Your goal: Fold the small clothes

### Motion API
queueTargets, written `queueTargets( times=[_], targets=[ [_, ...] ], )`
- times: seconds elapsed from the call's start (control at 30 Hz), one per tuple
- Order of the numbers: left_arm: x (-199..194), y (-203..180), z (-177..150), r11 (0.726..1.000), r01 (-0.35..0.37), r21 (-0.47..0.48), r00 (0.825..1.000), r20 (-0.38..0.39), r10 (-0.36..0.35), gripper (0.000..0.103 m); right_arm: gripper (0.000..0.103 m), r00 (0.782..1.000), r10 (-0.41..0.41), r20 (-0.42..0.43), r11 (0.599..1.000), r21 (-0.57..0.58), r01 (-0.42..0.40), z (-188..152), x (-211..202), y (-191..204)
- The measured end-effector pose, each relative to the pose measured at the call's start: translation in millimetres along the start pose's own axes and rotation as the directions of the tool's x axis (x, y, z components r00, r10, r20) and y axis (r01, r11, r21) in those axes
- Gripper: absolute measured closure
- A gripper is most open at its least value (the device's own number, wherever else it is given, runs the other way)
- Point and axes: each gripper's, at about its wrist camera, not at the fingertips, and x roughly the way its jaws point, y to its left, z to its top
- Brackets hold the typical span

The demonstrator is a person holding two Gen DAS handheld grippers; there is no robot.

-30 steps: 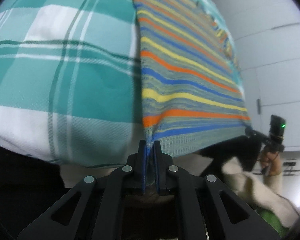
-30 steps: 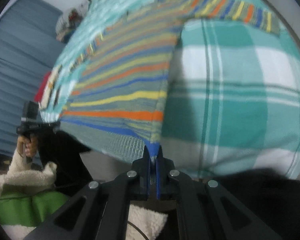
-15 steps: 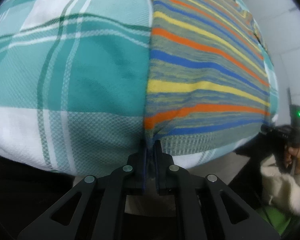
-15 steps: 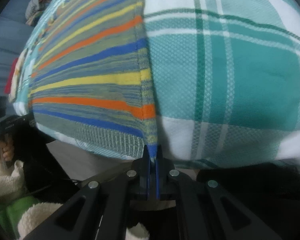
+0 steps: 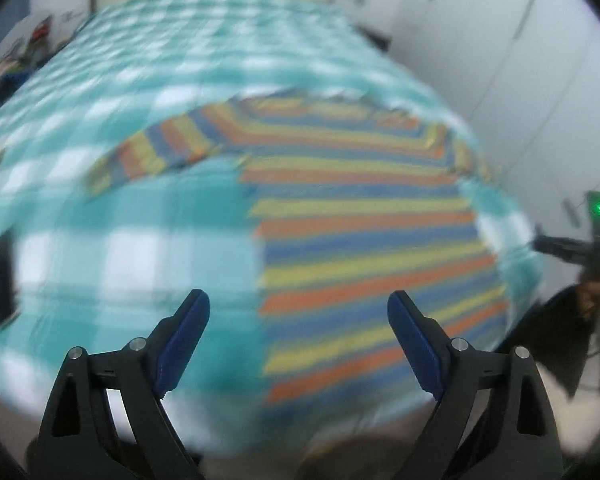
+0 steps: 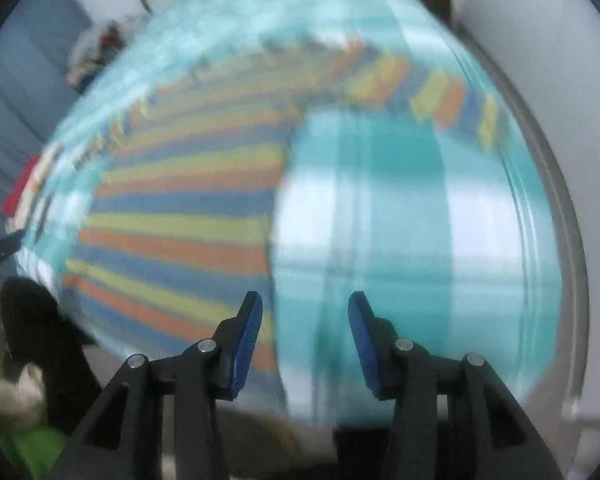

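A striped top (image 5: pixel 364 240) in orange, yellow, blue and grey lies flat on a teal and white checked bed cover (image 5: pixel 140 216), sleeves spread out at the far end. It also shows in the right wrist view (image 6: pixel 180 216). My left gripper (image 5: pixel 298 304) is open and empty, raised above the top's near left edge. My right gripper (image 6: pixel 305 304) is open and empty, above the top's near right edge. Both views are blurred by motion.
The other hand-held gripper (image 5: pixel 580 248) shows at the right of the left wrist view. A black strip (image 5: pixel 4 276) lies on the cover at left. White cupboard doors (image 5: pixel 520 60) stand to the right, clutter (image 6: pixel 96 52) at the bed's far left.
Both grippers have let go of the top's bottom corners, opened, and lifted up and back. The top now lies flat on the bed.
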Motion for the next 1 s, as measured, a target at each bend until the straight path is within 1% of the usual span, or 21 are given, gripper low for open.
queueTargets(
  times=[0.07,0.13,0.2,0.23,0.27,0.3,0.33,0.37,0.4,0.43,0.5,0.53,0.57,0.63,0.67,0.73,0.8,0.83,0.87,0.93,1.0],
  targets=[
    [27,-12,12,1.000,0.027,0.002,0.999,0.038,-0.027,0.011,0.058,0.995,0.077,0.068,0.997,-0.021,-0.076,24,12,16],
    [54,-22,18,1.000,0.024,0.004,0.998,0.056,-0.024,0.011,0.058,0.986,0.136,0.097,0.990,-0.047,-0.132,40,31,33],
    [79,-26,14,1.000,0.007,-0.008,0.997,0.076,-0.006,0.011,0.058,0.983,0.151,0.107,0.986,-0.093,-0.141,50,55,52],
    [91,-23,9,1.000,0.003,-0.024,0.998,0.056,-0.002,0.011,0.058,0.985,0.137,0.109,0.985,-0.119,-0.124,52,71,59],
    [103,-20,4,0.999,-0.007,-0.036,1.000,0.016,0.007,0.011,0.058,0.987,0.125,0.096,0.986,-0.123,-0.113,50,81,63],
    [110,-15,-3,0.999,-0.025,-0.046,0.999,-0.033,0.024,0.011,0.058,0.992,0.110,0.055,0.989,-0.108,-0.103,47,95,60],
    [119,-6,-14,0.997,-0.057,-0.058,0.993,-0.104,0.051,0.013,0.058,0.995,0.100,0.023,0.991,-0.090,-0.097,43,106,57],
    [122,0,-23,0.995,-0.082,-0.059,0.987,-0.141,0.073,0.013,0.058,0.996,0.080,-0.030,0.995,-0.060,-0.082,34,113,51],
    [118,4,-33,0.993,-0.112,-0.045,0.983,-0.153,0.103,0.013,0.058,0.996,0.078,-0.046,0.996,-0.050,-0.081,26,111,43],
    [112,8,-45,0.988,-0.157,-0.014,0.975,-0.163,0.152,0.013,0.058,0.996,0.077,-0.048,0.996,-0.048,-0.080,19,107,40],
    [102,10,-61,0.981,-0.195,0.022,0.962,-0.193,0.195,0.013,0.058,0.995,0.067,-0.068,0.996,-0.053,-0.070,6,96,35],
    [95,11,-71,0.977,-0.209,0.037,0.954,-0.214,0.212,0.012,0.057,0.995,0.024,-0.095,0.998,-0.056,-0.030,-3,91,32],
    [88,9,-77,0.974,-0.222,0.055,0.947,-0.227,0.229,0.011,0.057,0.993,0.007,-0.117,0.998,-0.056,-0.013,-9,90,30],
    [77,6,-89,0.964,-0.246,0.102,0.933,-0.246,0.264,0.010,0.057,0.990,0.009,-0.144,0.999,-0.042,-0.015,-20,85,23],
    [71,4,-96,0.957,-0.259,0.129,0.921,-0.266,0.285,0.009,0.057,0.987,0.006,-0.158,0.999,-0.036,-0.012,-27,82,19],
    [64,3,-104,0.952,-0.266,0.151,0.904,-0.304,0.301,0.009,0.057,0.982,-0.007,-0.187,1.000,-0.030,0.001,-35,78,14],
    [55,0,-109,0.951,-0.252,0.182,0.888,-0.346,0.302,0.010,0.057,0.976,-0.011,-0.220,1.000,-0.011,0.009,-39,72,12],
    [50,-3,-109,0.949,-0.244,0.199,0.888,-0.349,0.301,0.011,0.057,0.974,-0.016,-0.228,1.000,-0.009,0.014,-41,70,10],
    [40,-7,-108,0.946,-0.239,0.221,0.894,-0.330,0.302,0.011,0.057,0.973,-0.032,-0.228,0.999,-0.015,0.030,-40,61,12],
    [25,-14,-99,0.944,-0.232,0.235,0.917,-0.272,0.293,0.011,0.057,0.980,-0.046,-0.193,0.998,-0.046,0.038,-37,47,18],
    [8,-19,-82,0.952,-0.216,0.215,0.947,-0.193,0.258,0.009,0.057,0.985,-0.039,-0.168,0.998,-0.063,0.029,-32,37,26]
  ],
)
